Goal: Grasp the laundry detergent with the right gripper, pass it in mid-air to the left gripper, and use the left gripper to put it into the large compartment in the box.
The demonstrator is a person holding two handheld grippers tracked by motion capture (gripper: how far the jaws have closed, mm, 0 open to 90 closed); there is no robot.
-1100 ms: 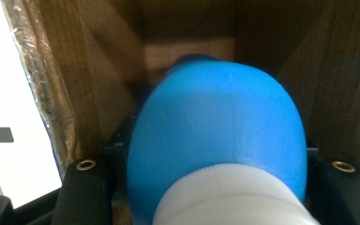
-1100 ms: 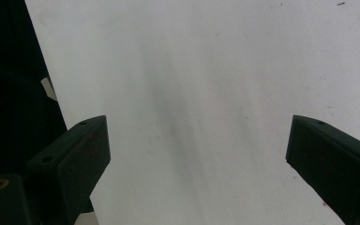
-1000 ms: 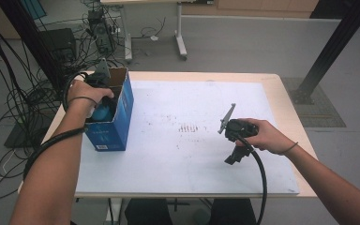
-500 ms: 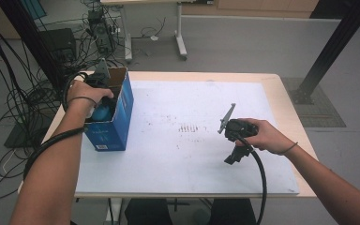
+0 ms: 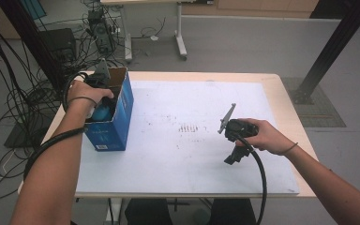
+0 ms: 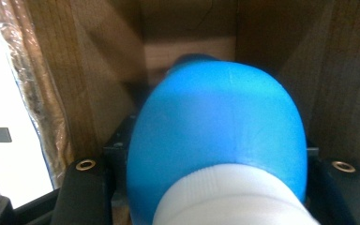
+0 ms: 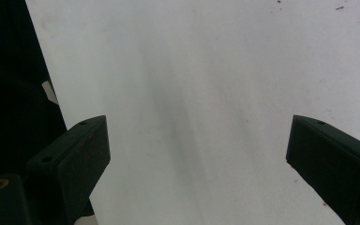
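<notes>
An open blue cardboard box (image 5: 111, 129) stands at the table's left edge. My left gripper (image 5: 101, 99) reaches down into it, and its jaws are shut on a blue bottle (image 6: 220, 126) with a white cap (image 6: 234, 199). From above, the bottle (image 5: 104, 112) peeks out just under the hand. The box's brown inner walls (image 6: 51, 93) surround the bottle closely. My right gripper (image 5: 233, 154) hovers over the white tabletop at the right, pointing down toward the near edge. In the right gripper view its jaws (image 7: 197, 154) stand wide open with nothing between them.
The white table top (image 5: 192, 93) has small dark marks (image 5: 187, 128) near its middle. Tangled cables (image 5: 9, 117) and equipment lie on the floor to the left. A black post (image 5: 333, 47) rises at the right, and another desk's legs (image 5: 180, 33) stand behind.
</notes>
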